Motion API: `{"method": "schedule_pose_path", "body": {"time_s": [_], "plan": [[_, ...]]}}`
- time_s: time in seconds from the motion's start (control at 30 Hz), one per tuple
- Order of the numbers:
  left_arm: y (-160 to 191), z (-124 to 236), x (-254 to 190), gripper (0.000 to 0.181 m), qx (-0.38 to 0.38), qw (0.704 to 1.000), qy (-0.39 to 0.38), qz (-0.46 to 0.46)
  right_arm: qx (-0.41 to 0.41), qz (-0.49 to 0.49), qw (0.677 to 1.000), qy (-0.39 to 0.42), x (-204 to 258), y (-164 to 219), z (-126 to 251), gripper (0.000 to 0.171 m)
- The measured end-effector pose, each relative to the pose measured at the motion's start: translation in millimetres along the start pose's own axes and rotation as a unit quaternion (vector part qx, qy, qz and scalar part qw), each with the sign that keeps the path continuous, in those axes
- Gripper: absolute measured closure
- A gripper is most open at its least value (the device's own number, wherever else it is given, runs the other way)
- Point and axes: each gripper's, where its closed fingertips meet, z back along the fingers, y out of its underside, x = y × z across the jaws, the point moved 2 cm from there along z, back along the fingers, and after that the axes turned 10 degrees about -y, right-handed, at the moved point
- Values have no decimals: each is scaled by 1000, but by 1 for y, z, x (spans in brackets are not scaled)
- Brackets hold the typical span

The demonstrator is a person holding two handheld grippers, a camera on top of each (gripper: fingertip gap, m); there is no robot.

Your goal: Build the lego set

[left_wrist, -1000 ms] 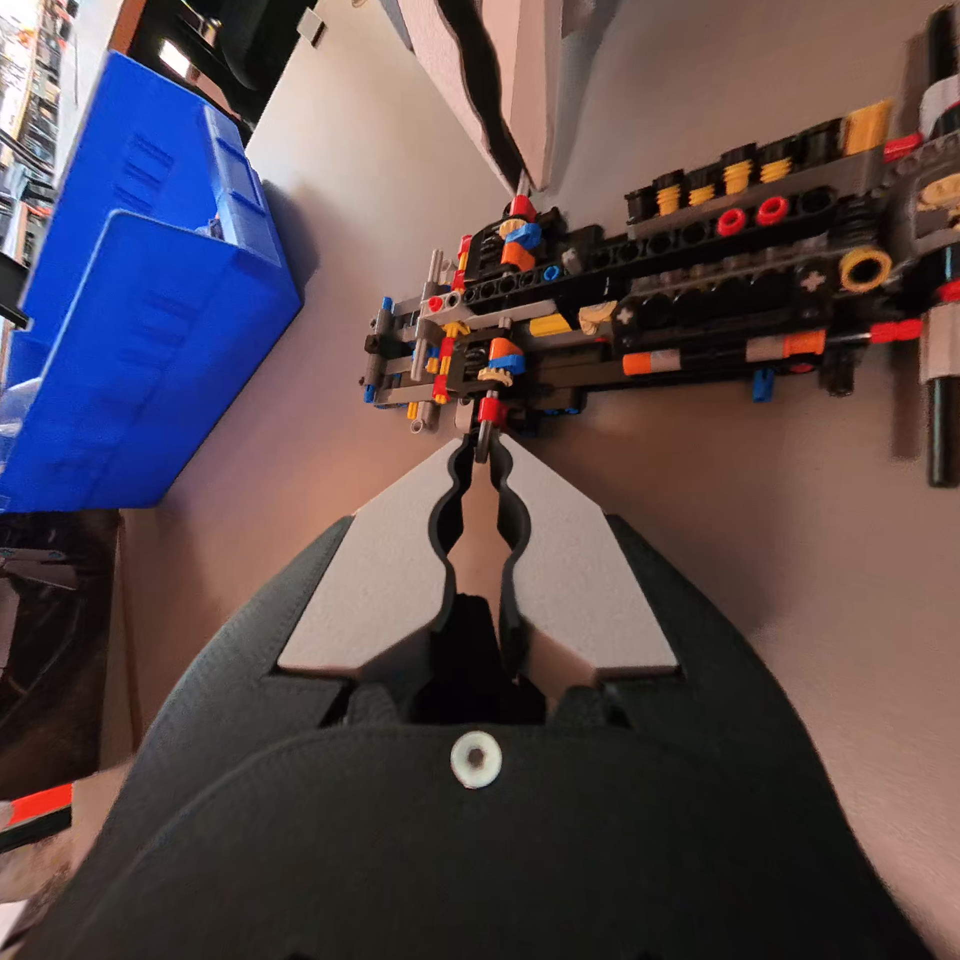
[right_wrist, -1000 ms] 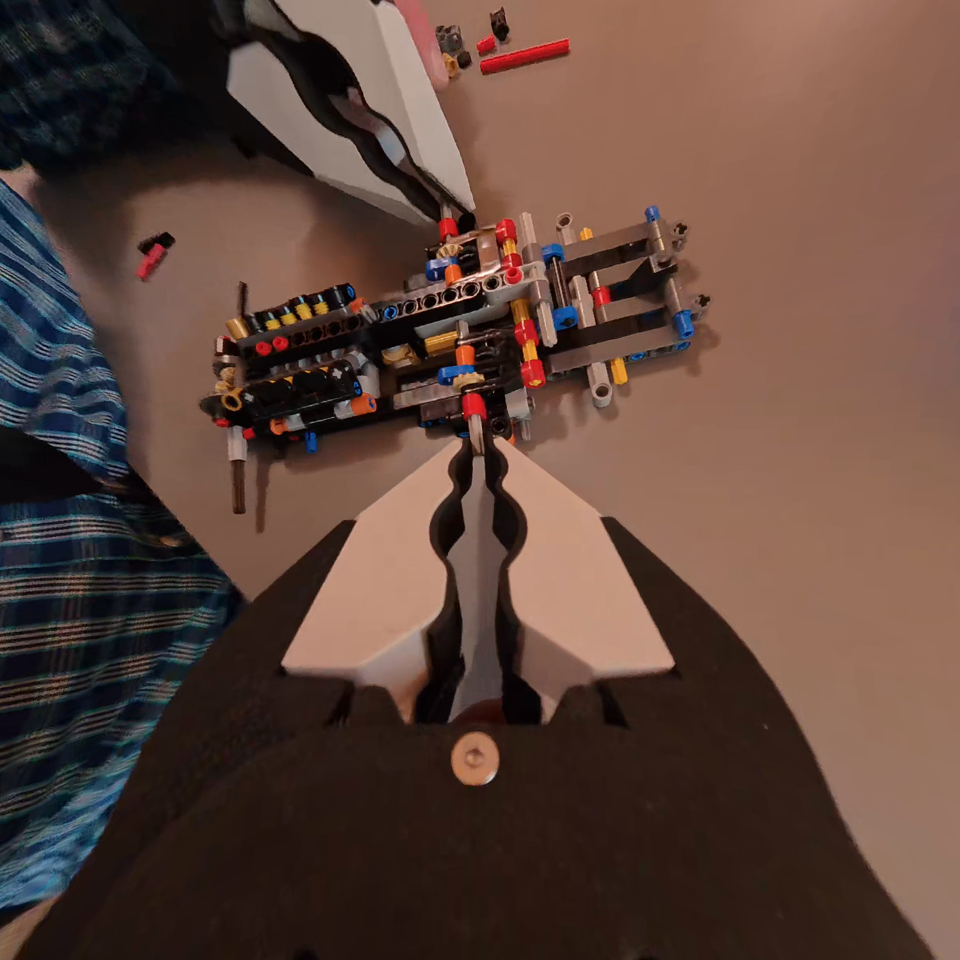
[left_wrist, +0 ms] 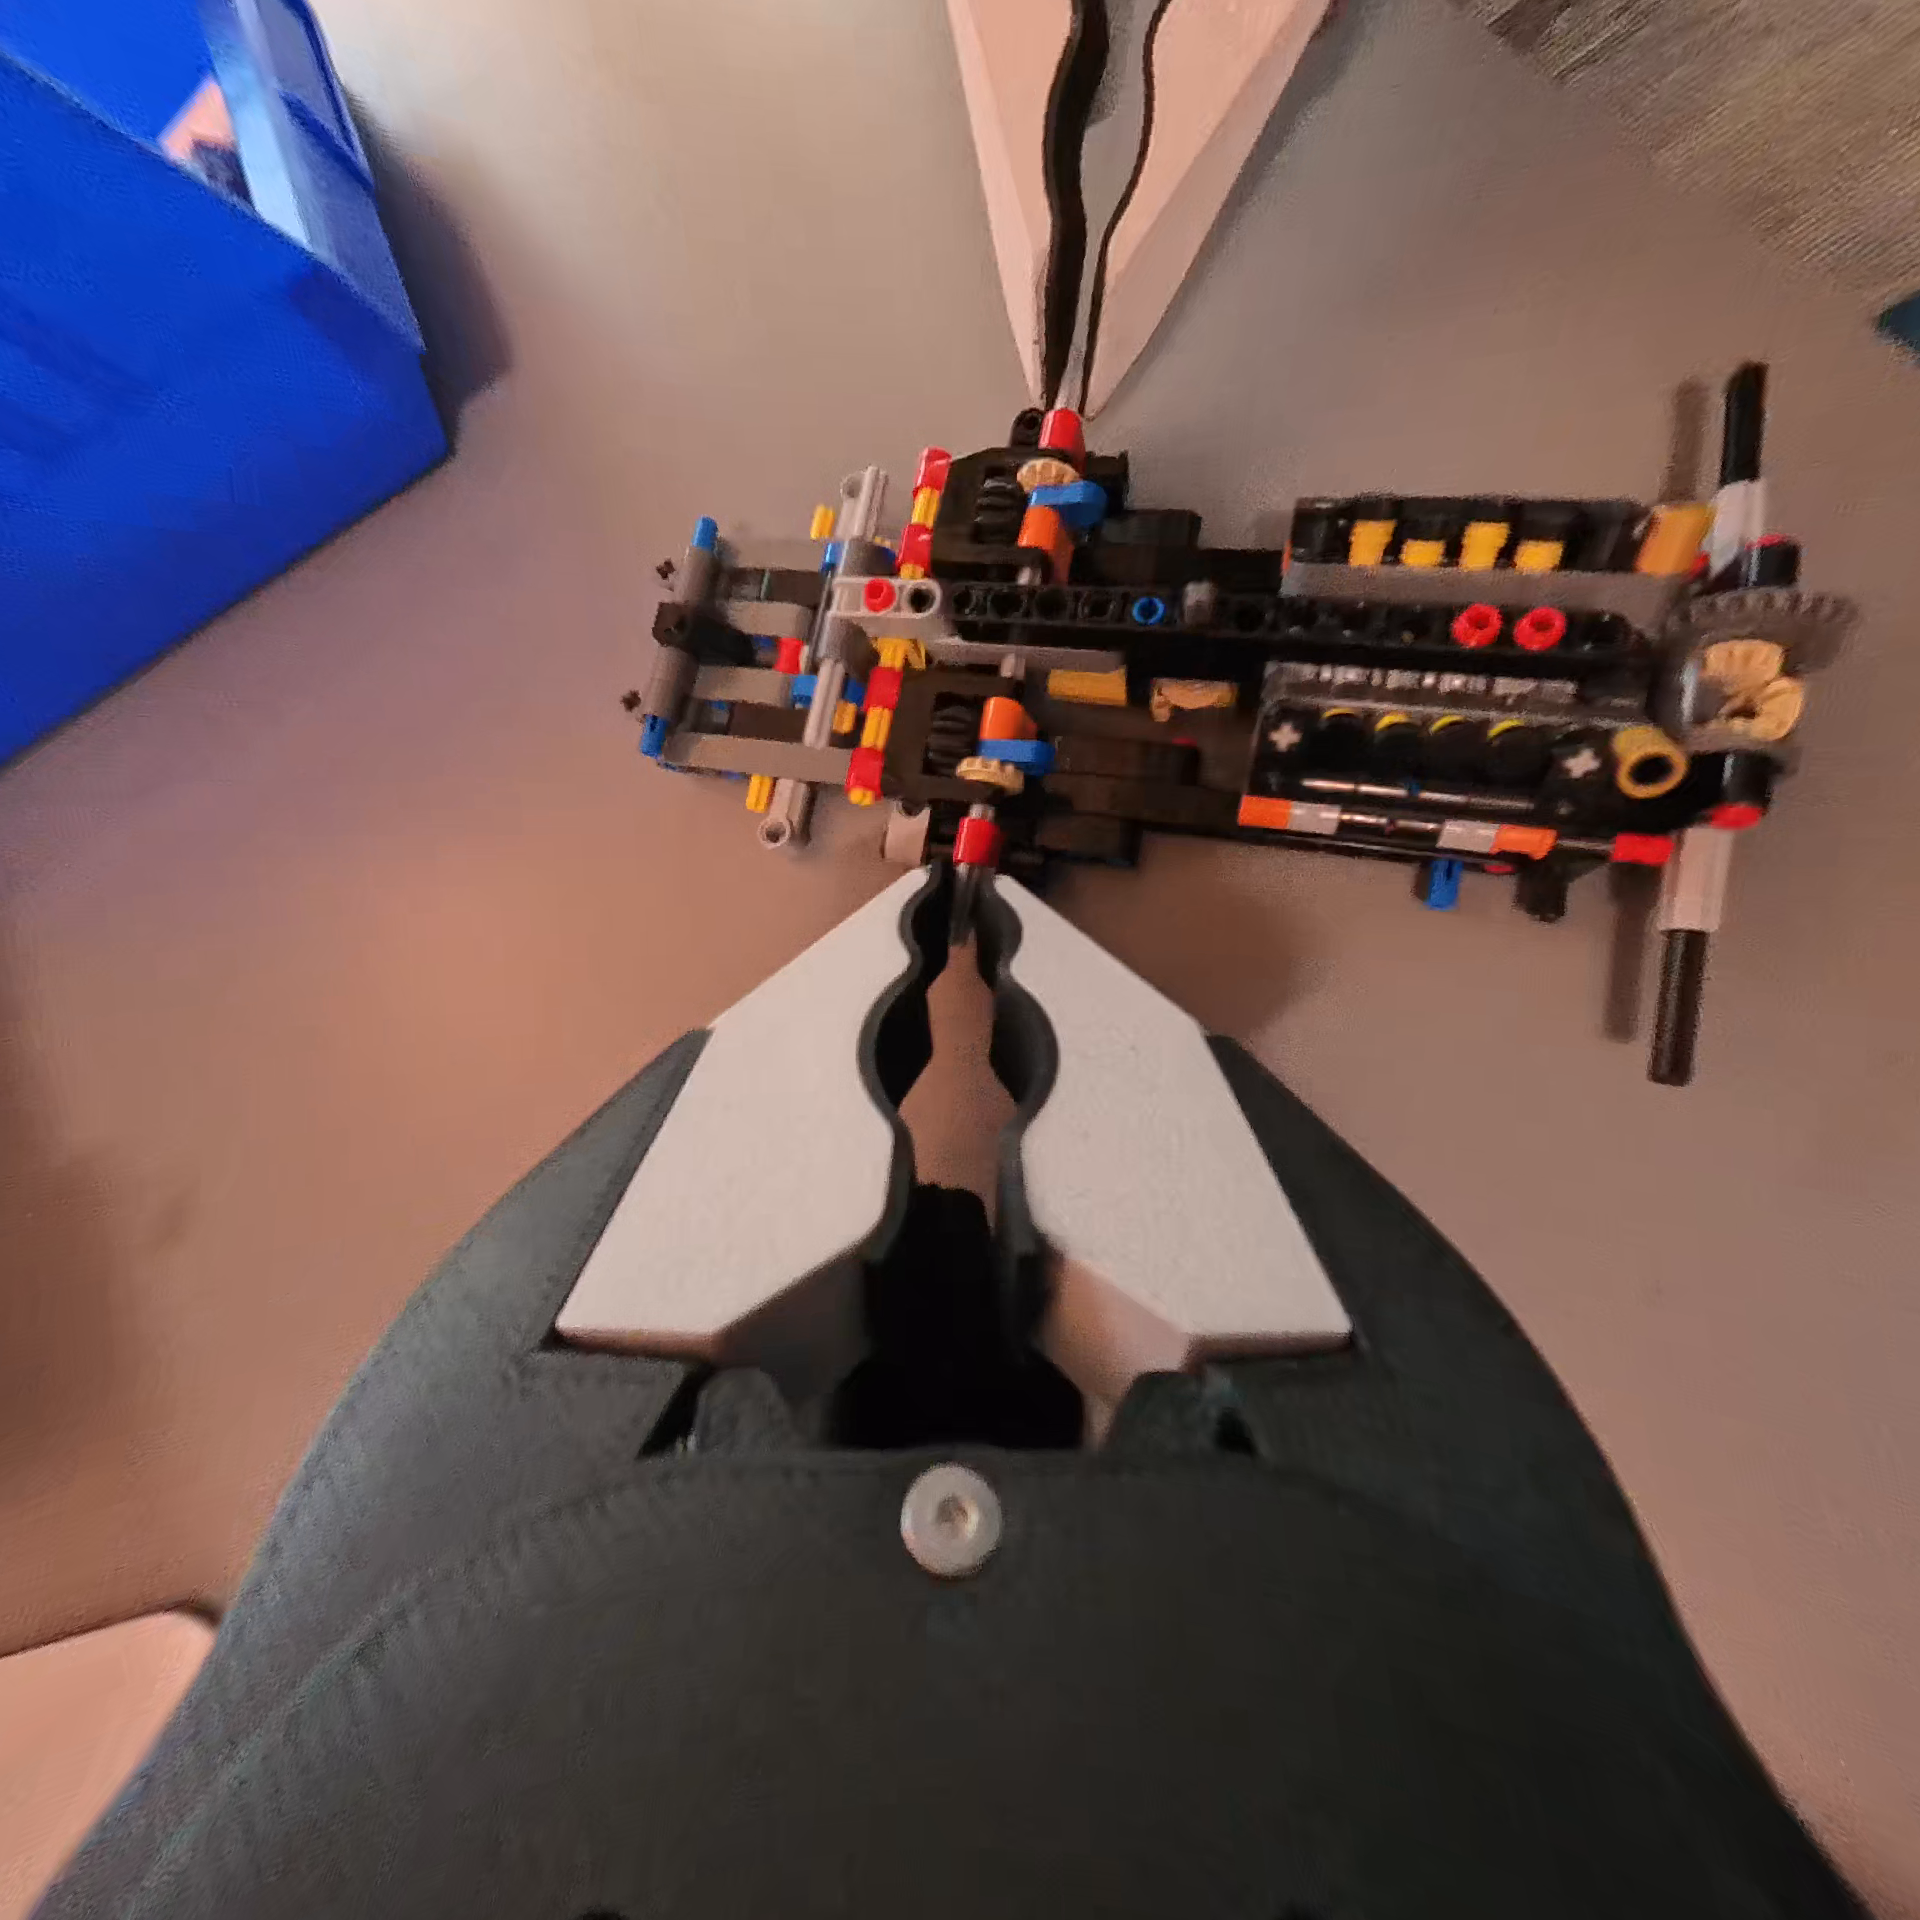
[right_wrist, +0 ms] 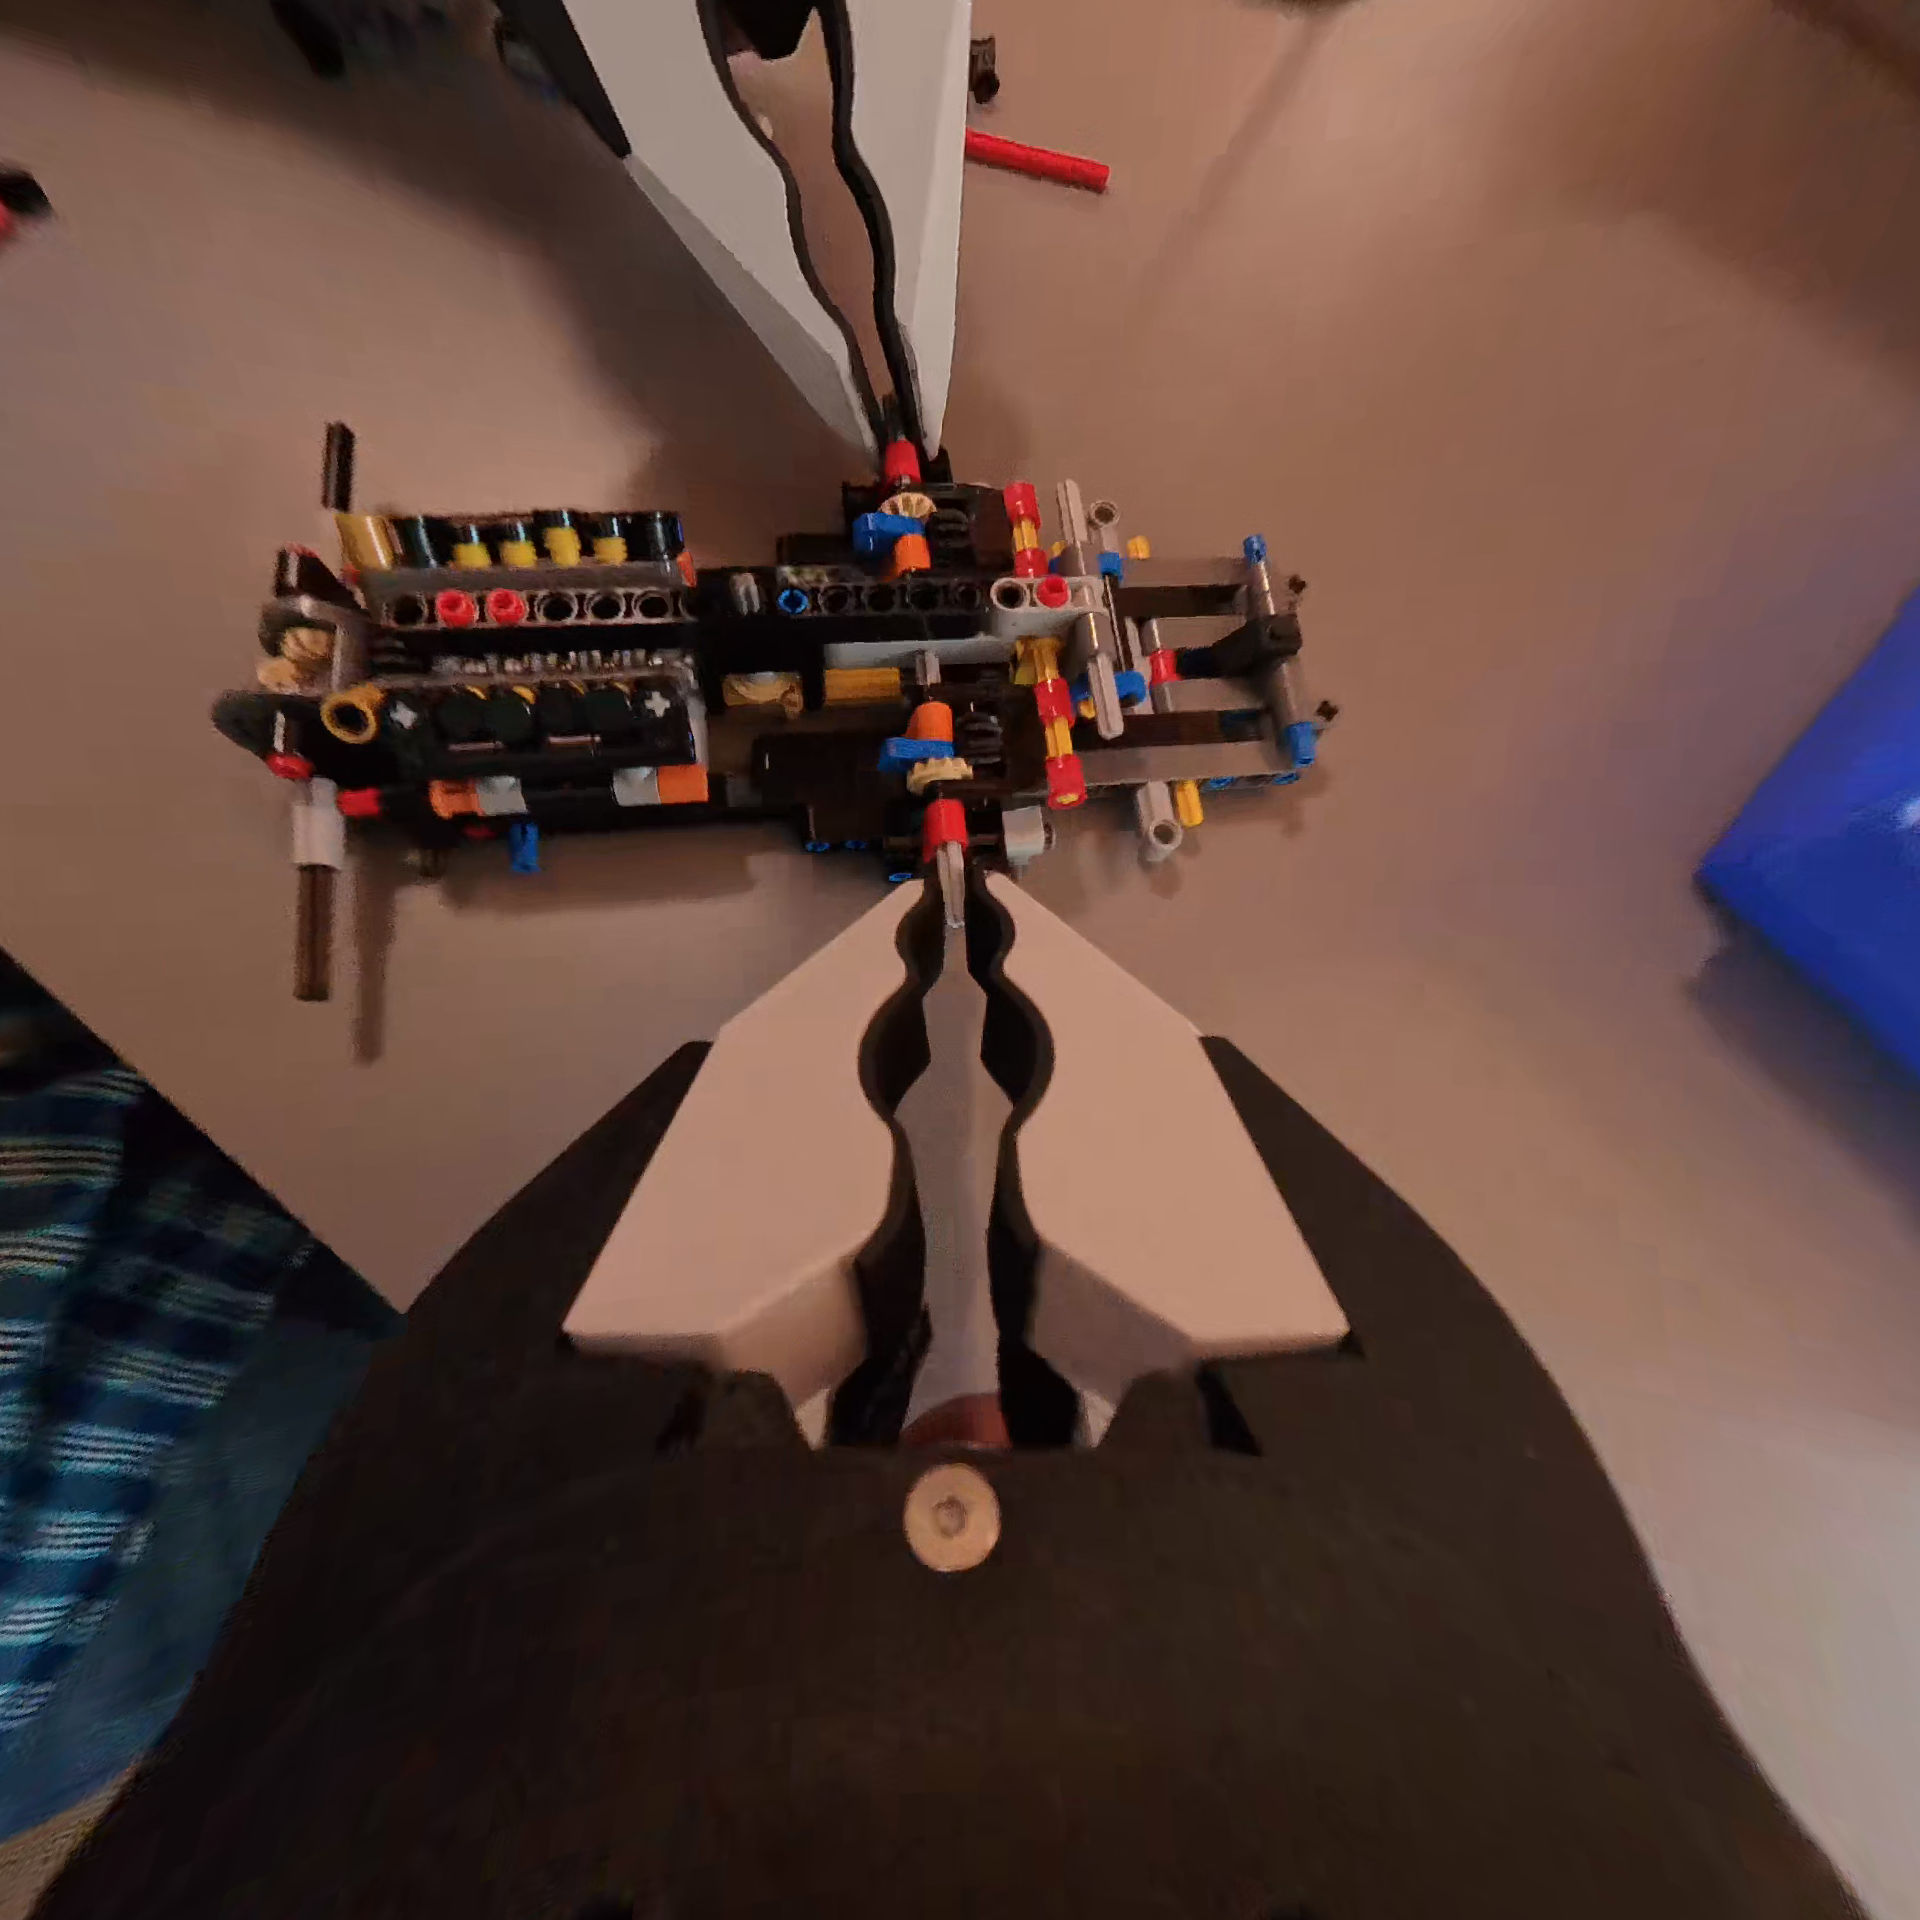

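A long black Lego Technic chassis [left_wrist: 1195,665] with red, yellow, blue and orange parts lies across the tan table. A cross axle runs through it, with a red bush at each end. My left gripper [left_wrist: 966,904] is shut on the near grey axle tip, just below a red bush [left_wrist: 977,840]. My right gripper [right_wrist: 951,899] is shut on the opposite axle tip under the other red bush [right_wrist: 943,826], on the far side of the chassis [right_wrist: 779,665]. Each gripper shows at the top of the other's view, the right gripper [left_wrist: 1060,400] and the left gripper [right_wrist: 909,436].
A blue bin [left_wrist: 187,416] stands beside the chassis's grey-framed end and also shows in the right wrist view [right_wrist: 1829,862]. A loose red axle [right_wrist: 1039,161] lies beyond the chassis. A person's plaid clothing [right_wrist: 125,1351] is at the table edge. A black axle [left_wrist: 1683,997] sticks out of the chassis's other end.
Both grippers keep their hold on the axle tips. Both views have swung, so the chassis now lies level across them and the grippers face each other more squarely. The frames are motion-blurred.
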Motion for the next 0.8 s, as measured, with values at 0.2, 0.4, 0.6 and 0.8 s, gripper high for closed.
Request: {"method": "schedule_pose_path", "body": {"time_s": [0.2, 0.4, 0.6, 0.8], "plan": [[1, -1, 3, 178, 24, 994, 72, 74, -18, -108, 991, -75, 0, -1, 0, 170], [2, -1, 5, 177, 41, 979, 145, 139, -47, -208, 967, -141, -1, -1, -1, 171], [1, 0, 6, 179, 39, 952, 217, 215, -75, -263, 945, -181, -2, -1, -1, 171], [-1, 0, 3, 179, 39, 967, 182, 177, -68, -217, 963, -146, -3, -1, 0, 171]]}}
